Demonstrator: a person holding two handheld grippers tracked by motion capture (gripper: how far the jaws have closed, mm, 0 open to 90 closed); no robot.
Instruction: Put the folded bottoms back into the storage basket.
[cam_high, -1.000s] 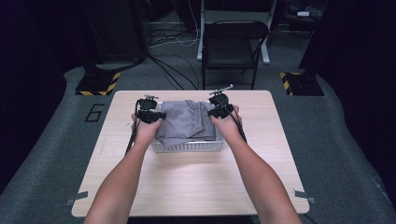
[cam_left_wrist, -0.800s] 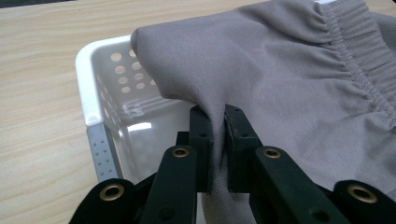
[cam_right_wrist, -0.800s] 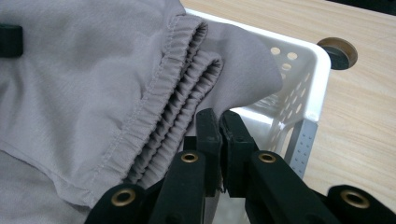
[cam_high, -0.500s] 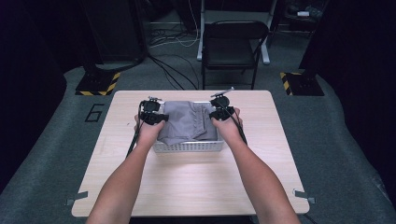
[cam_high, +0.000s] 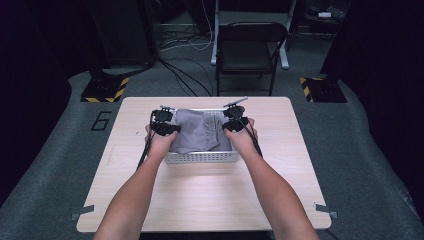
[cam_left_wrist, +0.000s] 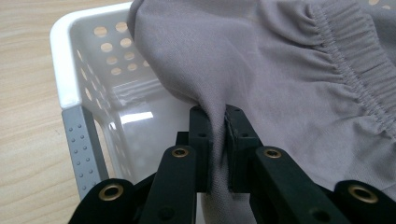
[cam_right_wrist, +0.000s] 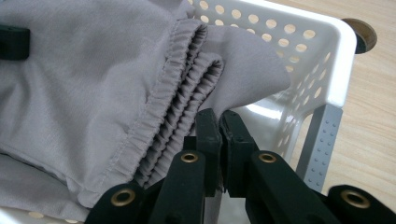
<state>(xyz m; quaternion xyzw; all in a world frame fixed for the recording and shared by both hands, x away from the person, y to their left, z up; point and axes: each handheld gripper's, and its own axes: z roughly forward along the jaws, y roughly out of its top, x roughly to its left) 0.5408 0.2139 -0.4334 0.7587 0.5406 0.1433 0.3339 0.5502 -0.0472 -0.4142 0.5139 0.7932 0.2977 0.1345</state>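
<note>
A folded grey garment (cam_high: 200, 131) with an elastic waistband lies over and into a white perforated basket (cam_high: 200, 157) at the middle of the wooden table (cam_high: 210, 200). My left gripper (cam_high: 167, 127) is at the basket's left end, shut on a fold of the grey garment (cam_left_wrist: 280, 70), as the left gripper view (cam_left_wrist: 217, 114) shows above the basket's corner (cam_left_wrist: 74, 60). At the right end my right gripper (cam_high: 231, 122) is shut on the garment's edge (cam_right_wrist: 93, 70) just beside the gathered waistband, over the basket's wall (cam_right_wrist: 327, 42), its jaws (cam_right_wrist: 219, 119) pinching the cloth.
A dark folding chair (cam_high: 252, 50) stands beyond the table's far edge, with cables on the floor behind it. Bare wood lies in front of the basket and on both sides. A small round dark disc (cam_right_wrist: 359, 33) sits on the table beside the basket's corner.
</note>
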